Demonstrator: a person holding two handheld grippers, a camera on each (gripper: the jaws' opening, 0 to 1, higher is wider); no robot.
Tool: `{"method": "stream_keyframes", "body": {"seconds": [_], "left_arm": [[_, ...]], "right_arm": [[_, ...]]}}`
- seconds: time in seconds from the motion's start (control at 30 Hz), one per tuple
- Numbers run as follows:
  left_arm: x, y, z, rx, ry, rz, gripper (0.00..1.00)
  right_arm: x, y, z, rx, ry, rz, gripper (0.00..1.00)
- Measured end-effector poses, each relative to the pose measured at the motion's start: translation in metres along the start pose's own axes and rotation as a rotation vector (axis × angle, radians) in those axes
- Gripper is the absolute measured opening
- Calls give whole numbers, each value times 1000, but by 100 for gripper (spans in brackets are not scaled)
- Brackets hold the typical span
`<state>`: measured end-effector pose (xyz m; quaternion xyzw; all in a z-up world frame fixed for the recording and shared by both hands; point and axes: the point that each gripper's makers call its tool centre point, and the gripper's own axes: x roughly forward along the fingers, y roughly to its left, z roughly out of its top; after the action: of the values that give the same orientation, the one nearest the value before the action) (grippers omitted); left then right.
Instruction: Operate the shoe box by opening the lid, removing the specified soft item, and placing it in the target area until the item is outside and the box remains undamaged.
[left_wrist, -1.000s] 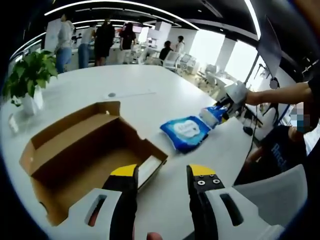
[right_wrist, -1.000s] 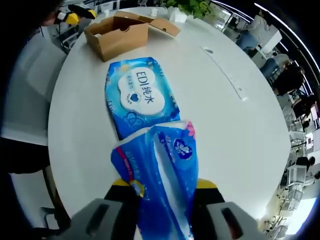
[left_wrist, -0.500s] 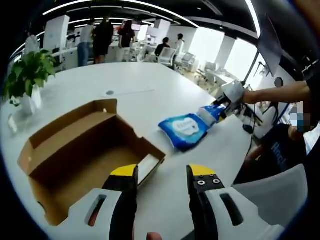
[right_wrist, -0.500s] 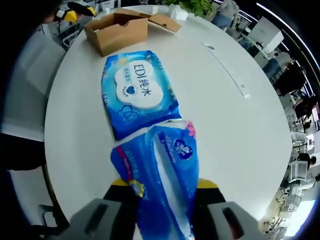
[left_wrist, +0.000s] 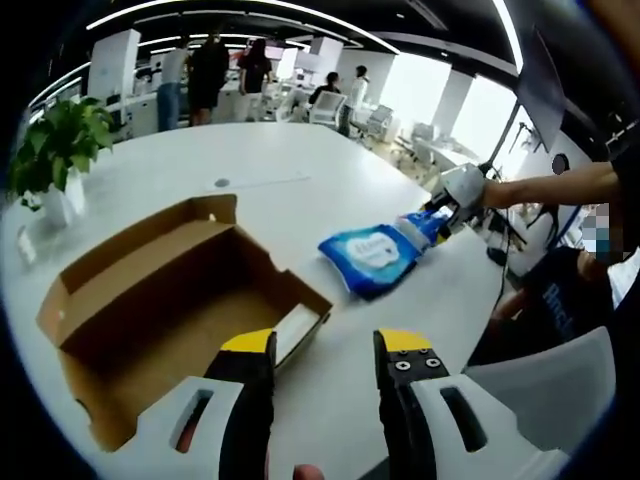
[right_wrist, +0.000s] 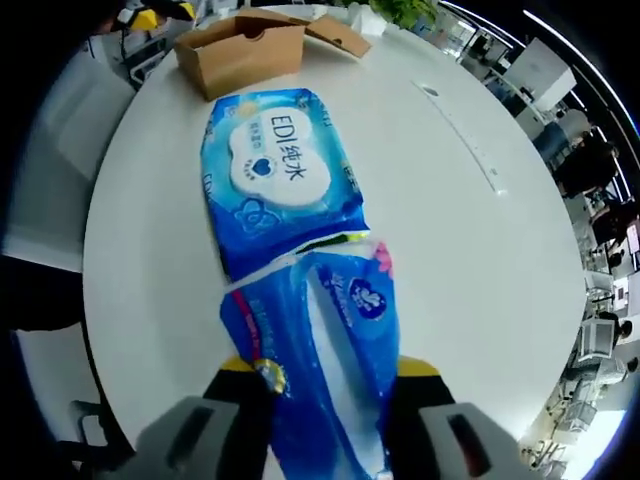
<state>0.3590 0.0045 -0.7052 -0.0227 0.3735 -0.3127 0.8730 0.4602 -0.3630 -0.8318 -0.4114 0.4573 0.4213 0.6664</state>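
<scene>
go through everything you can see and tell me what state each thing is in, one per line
shoe box: lid open, inside looks empty
wipes pack: flat on the table, out of the box
tissue pack: gripped, overlapping the wipes pack's near edge
right gripper: shut on the tissue pack
left gripper: open, holding nothing

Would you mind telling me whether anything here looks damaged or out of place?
Nothing stands out. The brown cardboard shoe box sits open and intact, the flat blue wipes pack lies on the white table, and the right tongs grip a blue soft pack.
</scene>
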Motion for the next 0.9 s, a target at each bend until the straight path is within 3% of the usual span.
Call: {"method": "stream_keyframes", "body": {"seconds": [0.4,0.9], "left_arm": [[1,2,2,6,1,-4,39],[2,7,-1,-16,-7,-11,39]], "right_arm": [[10,5,-6,-20,19,12,44],[2,1,-8,-14,17,-7,48]]}}
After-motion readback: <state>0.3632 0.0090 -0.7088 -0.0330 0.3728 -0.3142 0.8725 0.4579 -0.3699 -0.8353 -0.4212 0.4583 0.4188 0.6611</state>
